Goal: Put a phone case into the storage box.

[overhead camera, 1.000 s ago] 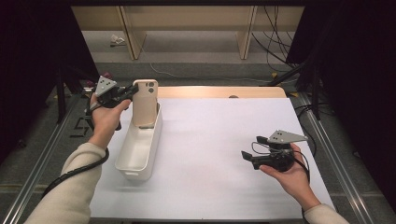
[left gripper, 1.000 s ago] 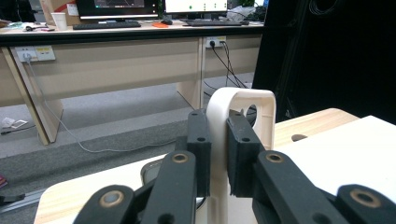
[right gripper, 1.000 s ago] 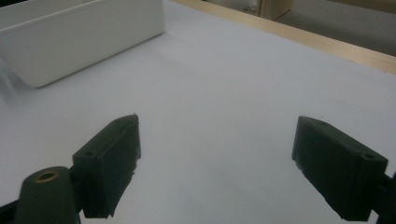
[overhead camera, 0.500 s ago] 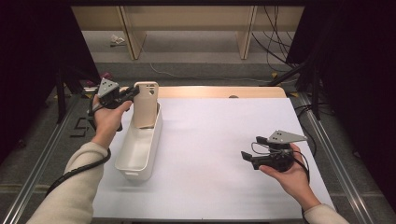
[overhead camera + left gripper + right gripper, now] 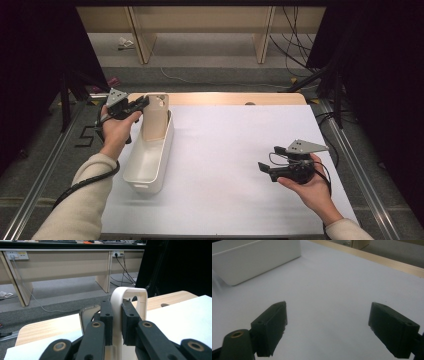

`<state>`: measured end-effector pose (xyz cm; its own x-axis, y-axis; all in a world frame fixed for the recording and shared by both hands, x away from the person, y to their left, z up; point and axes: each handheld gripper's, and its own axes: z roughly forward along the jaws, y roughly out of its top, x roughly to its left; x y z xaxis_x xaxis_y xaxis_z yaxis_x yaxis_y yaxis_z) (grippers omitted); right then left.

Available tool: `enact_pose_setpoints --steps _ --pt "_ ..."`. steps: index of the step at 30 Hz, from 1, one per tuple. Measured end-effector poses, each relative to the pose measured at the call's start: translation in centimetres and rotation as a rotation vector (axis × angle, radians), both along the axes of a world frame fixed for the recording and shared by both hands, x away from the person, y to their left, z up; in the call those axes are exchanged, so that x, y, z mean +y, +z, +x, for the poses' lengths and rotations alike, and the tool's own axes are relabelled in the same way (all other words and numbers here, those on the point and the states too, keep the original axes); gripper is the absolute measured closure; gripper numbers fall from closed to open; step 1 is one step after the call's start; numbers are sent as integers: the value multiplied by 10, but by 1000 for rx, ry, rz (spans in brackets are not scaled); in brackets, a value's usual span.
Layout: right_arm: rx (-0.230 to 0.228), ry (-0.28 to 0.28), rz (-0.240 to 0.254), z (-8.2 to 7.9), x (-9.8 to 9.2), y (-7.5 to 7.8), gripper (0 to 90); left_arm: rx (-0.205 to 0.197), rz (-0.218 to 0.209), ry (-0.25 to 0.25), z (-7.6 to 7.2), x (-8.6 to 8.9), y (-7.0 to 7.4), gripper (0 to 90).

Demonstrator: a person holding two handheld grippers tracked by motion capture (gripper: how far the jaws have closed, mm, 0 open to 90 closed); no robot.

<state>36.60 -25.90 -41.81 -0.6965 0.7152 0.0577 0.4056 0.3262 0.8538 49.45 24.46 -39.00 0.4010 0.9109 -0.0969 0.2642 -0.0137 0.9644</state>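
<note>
- The tabletop (image 5: 240, 165) carries a white sheet over most of its surface; a strip of bare wood shows along the far edge.
- A white bin (image 5: 147, 165), long and narrow, sits near the left edge of the tabletop, its length running from the near side toward the far side. In the right gripper view one of its walls (image 5: 254, 260) shows at the upper left.
- A cream handled panel (image 5: 155, 117) stands upright at the far end of the bin, close to the far left corner of the tabletop. It has a rounded top with a cut-out grip hole, seen as a loop in the left gripper view (image 5: 128, 293).
- The left tongs (image 5: 141, 104) are closed on one side bar of that loop; in the left gripper view both black pads press against the cream bar from either side.
- The right tongs (image 5: 263, 167) hang just above the white sheet near the right edge, well apart from the bin, and point toward it. Their jaws stand wide apart with only bare sheet between them.
</note>
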Motion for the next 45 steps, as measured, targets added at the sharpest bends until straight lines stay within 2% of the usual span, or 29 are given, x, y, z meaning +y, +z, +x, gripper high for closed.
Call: enact_pose_setpoints --steps 14,45 --pt "1 0 0 0 0 0 161 33 2 -9 7 2 -13 811" --pt "1 2 -1 0 0 -1 161 74 16 -10 15 3 -20 796"
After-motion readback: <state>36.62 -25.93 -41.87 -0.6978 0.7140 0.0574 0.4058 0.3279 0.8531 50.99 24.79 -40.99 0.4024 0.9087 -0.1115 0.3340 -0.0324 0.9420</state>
